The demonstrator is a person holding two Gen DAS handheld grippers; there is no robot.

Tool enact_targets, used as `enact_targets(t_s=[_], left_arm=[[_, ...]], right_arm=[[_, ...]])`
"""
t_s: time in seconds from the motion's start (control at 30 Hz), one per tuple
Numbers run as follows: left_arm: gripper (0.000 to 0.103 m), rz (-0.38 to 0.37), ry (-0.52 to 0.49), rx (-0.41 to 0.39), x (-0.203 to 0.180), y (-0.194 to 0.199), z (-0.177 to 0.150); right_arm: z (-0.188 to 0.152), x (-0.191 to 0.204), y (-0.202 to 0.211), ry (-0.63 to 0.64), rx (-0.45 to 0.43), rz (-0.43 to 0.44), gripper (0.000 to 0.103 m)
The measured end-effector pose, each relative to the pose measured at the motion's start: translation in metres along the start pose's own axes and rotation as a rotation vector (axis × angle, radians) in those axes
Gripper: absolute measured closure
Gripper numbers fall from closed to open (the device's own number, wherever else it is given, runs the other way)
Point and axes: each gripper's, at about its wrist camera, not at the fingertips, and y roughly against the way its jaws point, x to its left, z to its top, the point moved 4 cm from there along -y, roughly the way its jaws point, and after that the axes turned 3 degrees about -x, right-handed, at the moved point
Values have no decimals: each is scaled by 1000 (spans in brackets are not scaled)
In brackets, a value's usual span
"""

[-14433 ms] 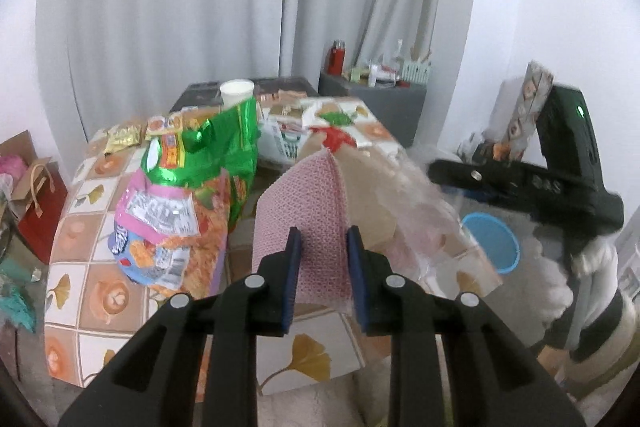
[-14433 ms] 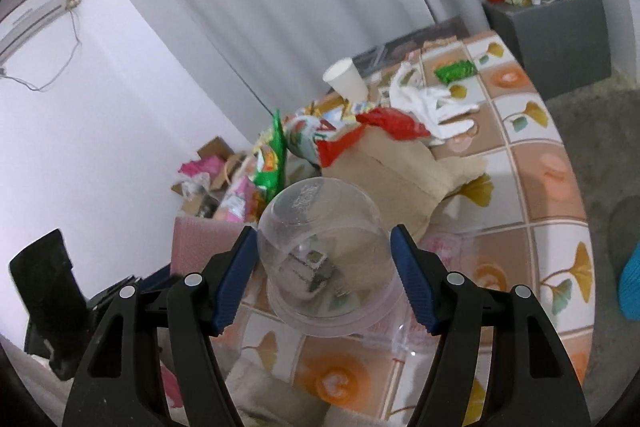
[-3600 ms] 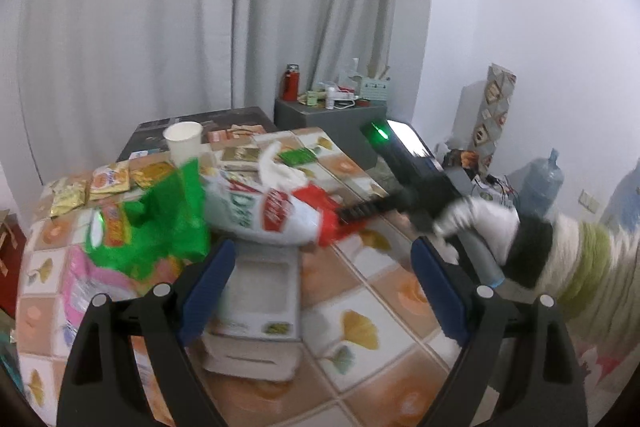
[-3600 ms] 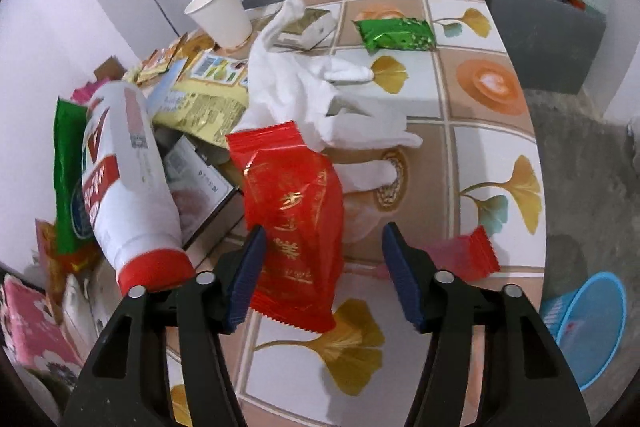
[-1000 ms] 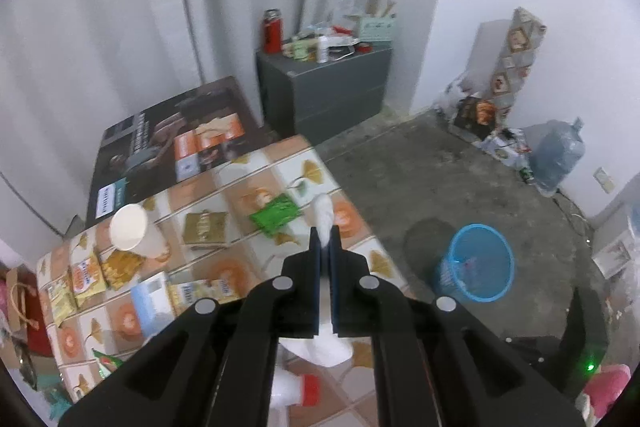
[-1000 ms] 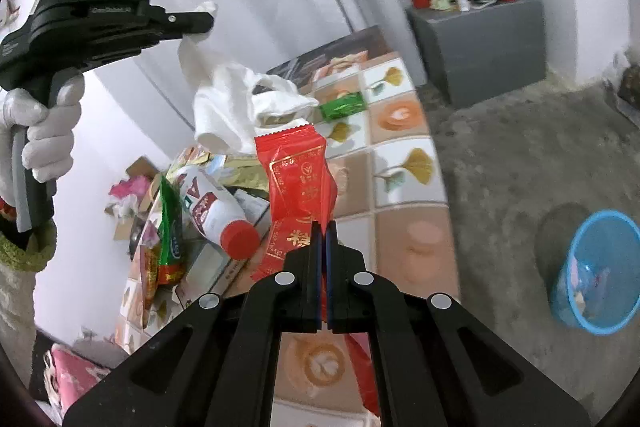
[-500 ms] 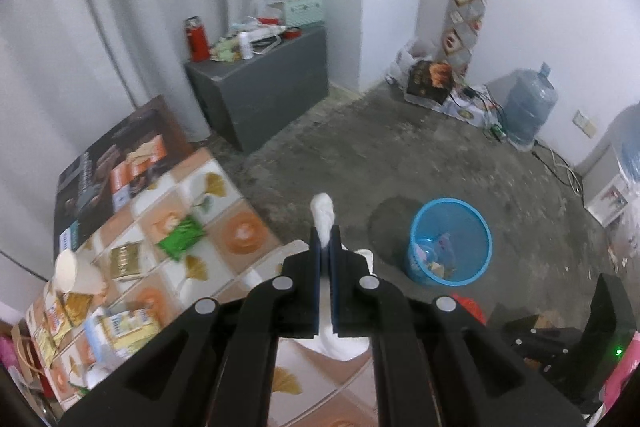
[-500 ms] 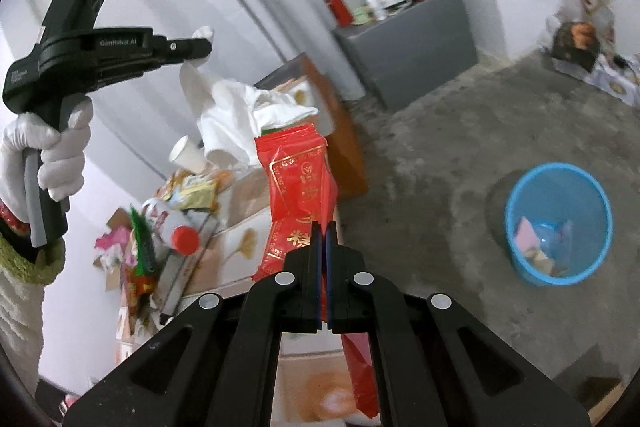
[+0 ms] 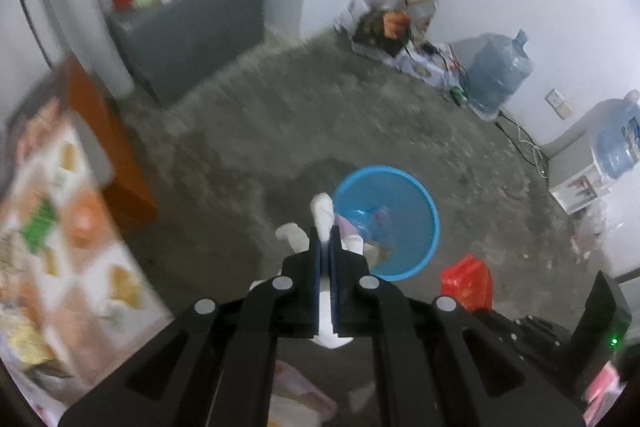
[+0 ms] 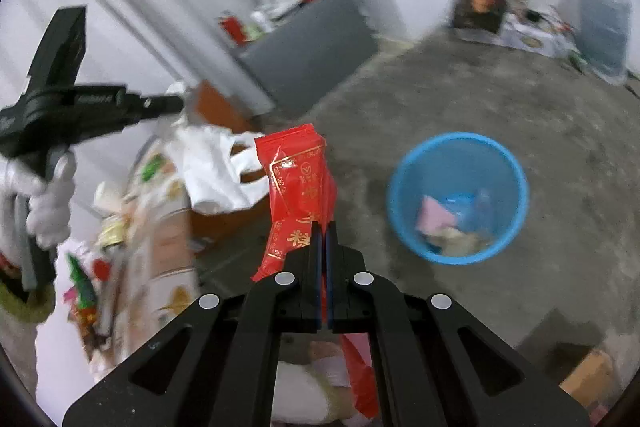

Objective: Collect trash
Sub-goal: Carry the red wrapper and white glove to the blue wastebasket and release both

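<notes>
**Two grippers, two pieces of trash, one bin**

The left gripper (image 9: 328, 239) pinches a white glove (image 9: 322, 213) tight; the right gripper (image 10: 323, 231) is clamped on a red wrapper (image 10: 298, 183) standing above its fingertips. The blue wastebasket (image 10: 516, 183) sits on the concrete floor (image 10: 460, 95) just beyond both.

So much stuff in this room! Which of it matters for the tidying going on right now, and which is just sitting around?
In the job:
left gripper pinching a white glove
right gripper pinching a red wrapper
blue bin, already holding some scraps

Just lying about:
grey cabinet
water jug
tiled table
</notes>
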Motion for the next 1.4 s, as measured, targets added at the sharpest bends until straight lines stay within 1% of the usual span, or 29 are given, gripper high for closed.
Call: enact_targets(t_s=[0.1,0.2,0.3,0.43,0.47,0.5,0.53,0.6,0.63,0.67,0.73,0.77,0.9,1.03,1.1,1.13,1.2,1.23,1.3,1.33,1.37,1.4], left_arm=[[100,-21,10,46,-16,-38,0],[99,-44,13,83,-34,-74,1],[99,-79,28,100,-50,-100,2],[99,-128,52,106,-69,-128,3],[99,-148,59,109,-75,-134,2],[97,-170,64,114,-81,-141,2],[95,-184,64,120,-87,-147,1],[83,-207,69,118,-96,-152,-3],[80,-219,70,110,-100,-152,-4],[76,-230,65,97,-104,-151,-6],[73,-248,44,79,-108,-144,-9],[70,-250,31,70,-109,-139,-10],[67,-246,-13,26,-111,-118,-10],[66,-263,-27,-9,-109,-94,-11],[63,-279,-39,-33,-110,-77,-15],[62,-287,-48,-45,-110,-67,-18],[60,-306,-65,-66,-108,-49,-24],[59,-319,-75,-78,-108,-38,-29],[54,-344,-96,-121,-103,-10,-40],[53,-353,-98,-137,-101,0,-44],[50,-360,-102,-164,-95,16,-51],[48,-362,-103,-185,-90,28,-57]], right_arm=[[2,-37,-17,-65,25,-46,103],[6,-60,-33,-106,46,-79,103],[13,-81,-54,-140,64,-119,103],[22,-100,-72,-152,68,-170,103],[24,-106,-77,-158,66,-187,101],[26,-111,-80,-161,59,-203,95],[28,-118,-84,-159,49,-224,94],[29,-129,-90,-163,38,-256,83],[28,-136,-91,-176,34,-285,75],[27,-142,-91,-189,29,-299,75],[20,-148,-85,-222,16,-291,75],[16,-149,-81,-230,7,-289,75],[8,-145,-66,-226,-18,-286,75],[6,-132,-51,-205,-59,-285,74],[5,-121,-41,-179,-89,-282,66],[3,-109,-31,-154,-114,-285,64],[1,-90,-16,-110,-155,-296,54],[0,-84,-11,-95,-171,-299,50],[-3,-63,7,-52,-227,-309,36],[-4,-53,16,-29,-263,-318,32],[-7,-40,28,-13,-298,-320,23],[-8,-36,34,-5,-316,-319,15]])
